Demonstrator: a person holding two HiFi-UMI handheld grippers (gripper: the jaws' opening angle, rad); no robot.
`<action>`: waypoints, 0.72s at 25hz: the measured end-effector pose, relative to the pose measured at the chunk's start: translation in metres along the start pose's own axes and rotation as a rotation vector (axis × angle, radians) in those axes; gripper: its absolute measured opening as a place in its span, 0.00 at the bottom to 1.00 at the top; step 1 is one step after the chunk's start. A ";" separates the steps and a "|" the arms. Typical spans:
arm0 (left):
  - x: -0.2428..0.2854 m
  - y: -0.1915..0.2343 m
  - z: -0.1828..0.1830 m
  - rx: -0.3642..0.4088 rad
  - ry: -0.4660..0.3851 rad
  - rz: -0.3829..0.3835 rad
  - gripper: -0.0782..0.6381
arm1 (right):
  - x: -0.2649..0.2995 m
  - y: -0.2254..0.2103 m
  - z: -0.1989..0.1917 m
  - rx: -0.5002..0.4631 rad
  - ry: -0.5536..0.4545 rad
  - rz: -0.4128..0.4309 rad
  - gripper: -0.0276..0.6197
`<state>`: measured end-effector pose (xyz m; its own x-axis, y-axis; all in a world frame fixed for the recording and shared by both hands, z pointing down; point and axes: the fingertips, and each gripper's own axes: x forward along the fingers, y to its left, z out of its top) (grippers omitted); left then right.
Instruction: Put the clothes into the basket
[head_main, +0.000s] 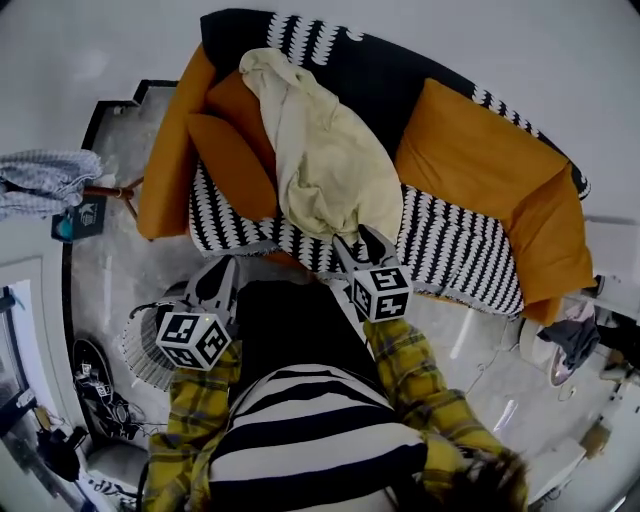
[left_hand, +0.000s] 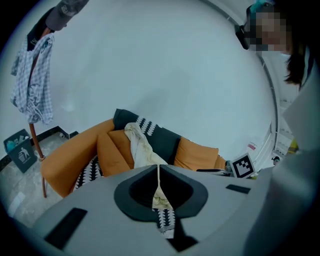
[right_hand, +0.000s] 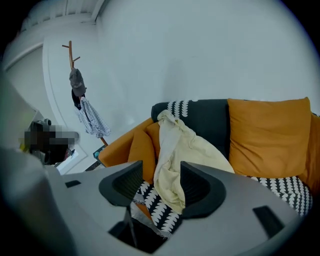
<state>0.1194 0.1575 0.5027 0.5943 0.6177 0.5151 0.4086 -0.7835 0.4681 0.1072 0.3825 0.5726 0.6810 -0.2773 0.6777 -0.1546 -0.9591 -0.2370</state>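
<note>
- Early days here: nothing moved so far, going by the cream garment (head_main: 325, 160) draped down the sofa (head_main: 165, 170) from backrest to seat.
- Over to the left gripper (left_hand: 159, 167): pads pressed together, nothing pinched between them, aimed at the sofa from off its front edge.
- And the right gripper (right_hand: 161, 168): fingers spread apart, empty, lined up on the garment's lower fold. Near the cloth, but not touching it as far as visible.
- Left to do, by the look of it: close in, clamp the cloth, lift it clear of the cushions, carry it across, drop it in the basket. The whole job, really.
- Basket itself hard to pin down. Possibly that pale ribbed rim (head_main: 140, 350) low on the left by the person's leg, just beside the left gripper's marker cube. Cannot tell for sure.
- Hanging on a wooden coat stand (right_hand: 70, 55) off to the sofa's left: a checked shirt (head_main: 45, 180), with something dark above it. Maybe more laundry for later, maybe not.
- Under the garment: a black-and-white patterned throw (head_main: 450, 250) across the seat and over the backrest, with orange cushions (head_main: 470, 150) on either side.
- Around the room: plain pale wall (left_hand: 150, 65) behind, glossy marbled floor (head_main: 110, 280), dark shoes (head_main: 95, 375) down at the left, a small teal sign (head_main: 78, 222) near the foot of the stand.
</note>
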 end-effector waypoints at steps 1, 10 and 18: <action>0.013 -0.001 -0.002 -0.006 0.014 -0.001 0.14 | 0.007 -0.009 -0.004 0.005 0.017 0.000 0.39; 0.092 -0.002 -0.022 -0.010 0.146 0.006 0.14 | 0.065 -0.070 -0.047 0.038 0.151 -0.003 0.41; 0.139 0.017 -0.050 -0.026 0.273 0.045 0.14 | 0.121 -0.122 -0.084 0.105 0.243 -0.039 0.44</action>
<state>0.1742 0.2337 0.6181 0.4011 0.5805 0.7086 0.3658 -0.8107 0.4572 0.1481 0.4609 0.7416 0.4912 -0.2578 0.8320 -0.0482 -0.9618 -0.2695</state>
